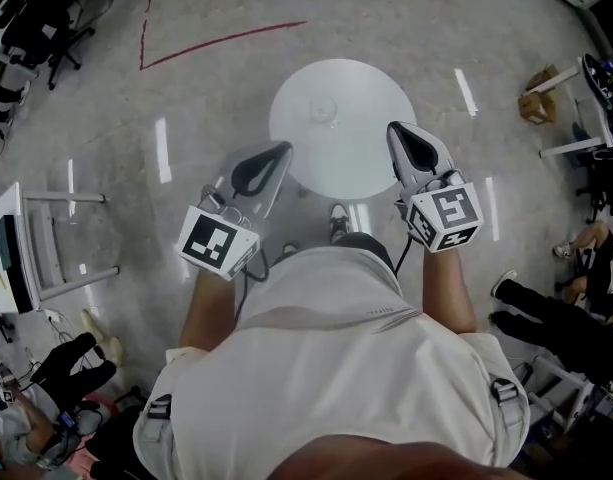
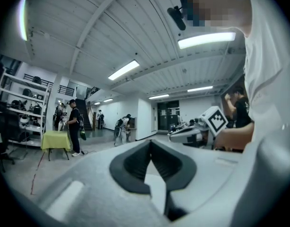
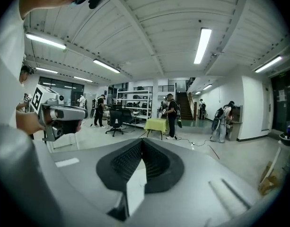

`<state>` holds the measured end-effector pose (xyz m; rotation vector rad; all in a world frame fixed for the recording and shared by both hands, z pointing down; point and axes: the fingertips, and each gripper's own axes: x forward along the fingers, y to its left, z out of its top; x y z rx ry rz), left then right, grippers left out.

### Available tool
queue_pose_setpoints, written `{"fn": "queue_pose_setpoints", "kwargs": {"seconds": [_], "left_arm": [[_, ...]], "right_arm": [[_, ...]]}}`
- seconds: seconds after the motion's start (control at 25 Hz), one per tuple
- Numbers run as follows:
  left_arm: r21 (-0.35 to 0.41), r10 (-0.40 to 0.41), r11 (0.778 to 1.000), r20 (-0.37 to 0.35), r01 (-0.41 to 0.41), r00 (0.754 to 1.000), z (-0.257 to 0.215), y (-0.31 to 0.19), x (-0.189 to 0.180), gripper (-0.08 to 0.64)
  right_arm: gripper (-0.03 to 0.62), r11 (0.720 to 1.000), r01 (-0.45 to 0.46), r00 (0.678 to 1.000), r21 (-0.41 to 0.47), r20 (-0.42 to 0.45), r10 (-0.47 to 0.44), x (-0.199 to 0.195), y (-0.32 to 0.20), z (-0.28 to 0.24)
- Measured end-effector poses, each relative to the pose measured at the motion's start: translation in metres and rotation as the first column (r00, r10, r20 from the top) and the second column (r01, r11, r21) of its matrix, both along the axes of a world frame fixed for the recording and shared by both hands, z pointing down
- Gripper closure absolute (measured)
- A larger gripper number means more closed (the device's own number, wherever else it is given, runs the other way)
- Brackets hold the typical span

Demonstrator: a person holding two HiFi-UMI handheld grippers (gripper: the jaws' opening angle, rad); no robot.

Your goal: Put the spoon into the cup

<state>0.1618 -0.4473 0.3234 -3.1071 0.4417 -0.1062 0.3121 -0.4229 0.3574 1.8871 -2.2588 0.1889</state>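
Observation:
In the head view a round white table (image 1: 366,138) stands in front of me with a small clear cup (image 1: 323,109) on it; I cannot make out the spoon. My left gripper (image 1: 283,150) is held up at the table's near left edge and my right gripper (image 1: 397,130) over its near right edge. Both point level across the room. The left gripper (image 2: 151,144) has its jaws together with nothing between them. The right gripper (image 3: 142,141) is likewise shut and empty. Each gripper shows in the other's view: the right gripper (image 2: 201,126), the left gripper (image 3: 59,113).
Red tape lines (image 1: 221,40) mark the floor beyond the table. A white desk (image 1: 16,253) is at the left, a cardboard box (image 1: 536,103) at the right. Several people stand by a yellow-green table (image 3: 155,125), shelves (image 3: 135,100) and an office chair (image 3: 115,119).

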Motion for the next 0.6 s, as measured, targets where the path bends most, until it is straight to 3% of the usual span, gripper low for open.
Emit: {"fn": "queue_pose_setpoints", "kwargs": {"seconds": [0.2,0.6], "left_arm": [[0.015,0.017,1.000,-0.001,-0.017,1.000,-0.006,0.009,-0.016,0.558],[0.043,0.047,0.998,-0.014,-0.047,0.999,-0.016,0.025,-0.014,0.558]], "right_arm": [[0.587,1.000,-0.018,1.000,0.010,-0.001,0.018,-0.016,0.014,-0.005],[0.586,1.000,-0.025,0.999,0.019,-0.020,0.026,-0.016,0.027,-0.009]]}}
